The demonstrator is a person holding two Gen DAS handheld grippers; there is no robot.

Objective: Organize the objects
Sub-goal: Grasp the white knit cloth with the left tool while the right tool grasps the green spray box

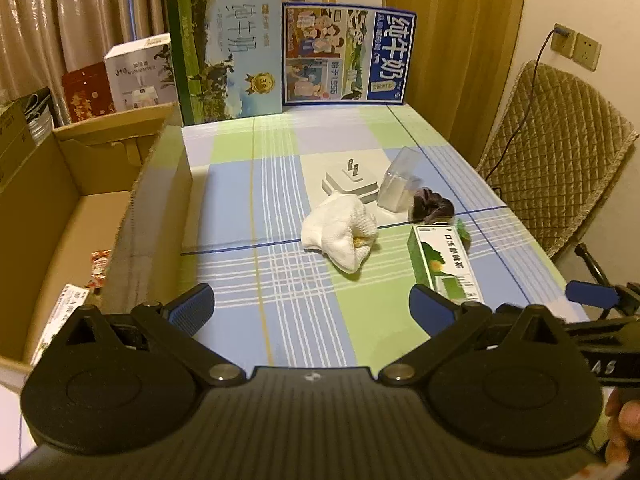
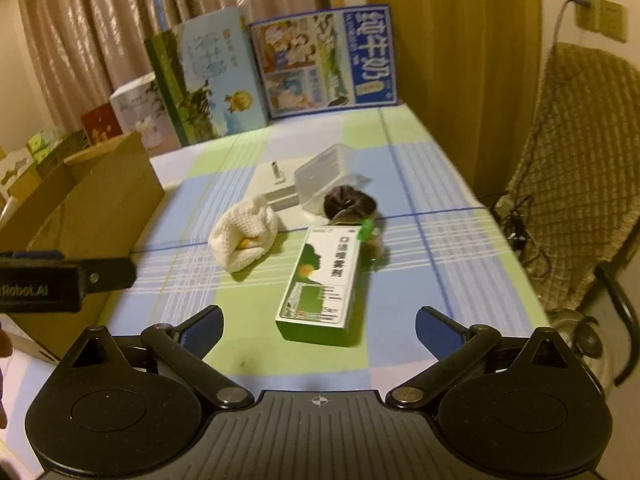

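Both grippers held wide above the checked tablecloth [image 1: 280, 208].
Nothing is gripped by the left gripper [image 1: 311, 312] or right gripper [image 2: 319, 330]; a green box [image 2: 320, 284] is seen ahead.

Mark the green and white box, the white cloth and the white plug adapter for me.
green and white box [image 2: 320, 280], right wrist view, middle of its top face.
white cloth [image 1: 340, 232], left wrist view, centre of the bundle.
white plug adapter [image 1: 350, 182], left wrist view, top face beside the prongs.
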